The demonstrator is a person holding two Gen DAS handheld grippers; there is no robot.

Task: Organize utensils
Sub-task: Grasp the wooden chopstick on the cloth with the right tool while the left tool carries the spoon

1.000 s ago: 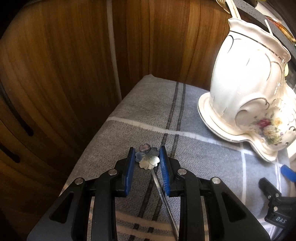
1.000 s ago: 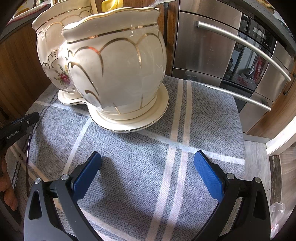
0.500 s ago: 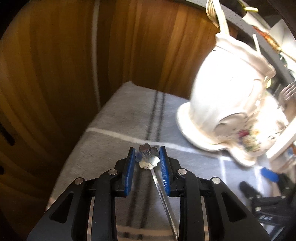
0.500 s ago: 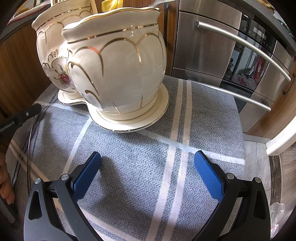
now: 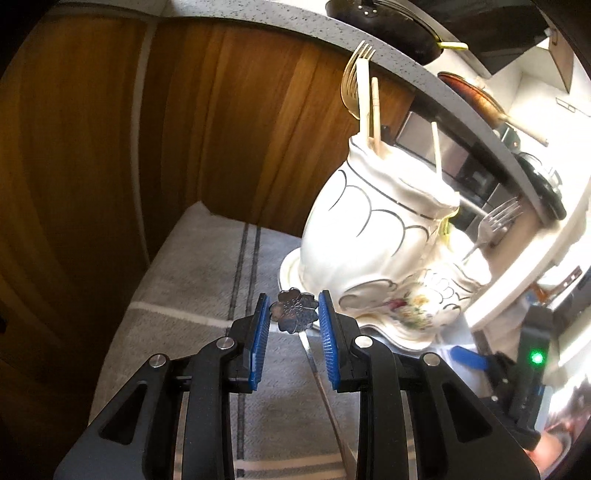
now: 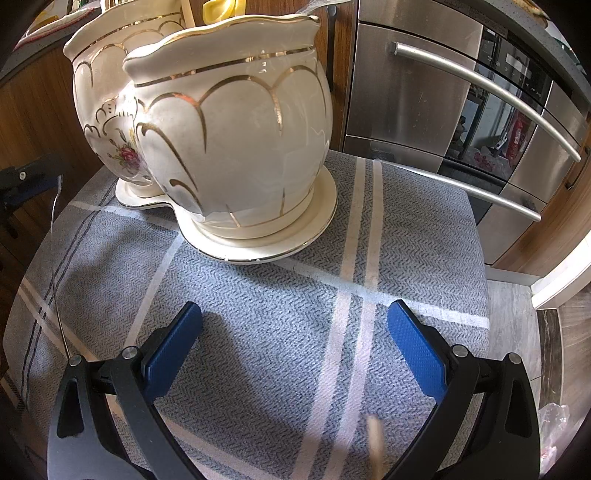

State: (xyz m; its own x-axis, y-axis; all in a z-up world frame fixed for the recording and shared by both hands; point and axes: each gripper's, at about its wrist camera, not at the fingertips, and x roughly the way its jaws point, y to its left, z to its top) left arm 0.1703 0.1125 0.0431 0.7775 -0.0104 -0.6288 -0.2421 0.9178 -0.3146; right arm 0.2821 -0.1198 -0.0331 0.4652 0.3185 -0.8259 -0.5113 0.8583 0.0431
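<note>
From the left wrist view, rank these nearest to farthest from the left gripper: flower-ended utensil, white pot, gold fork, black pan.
1. Flower-ended utensil, between the left gripper's pads.
2. White pot, just ahead to the right, on the cloth.
3. Gold fork, sticking up out of that pot.
4. Black pan, up on the counter behind.

No legible text anywhere.
</note>
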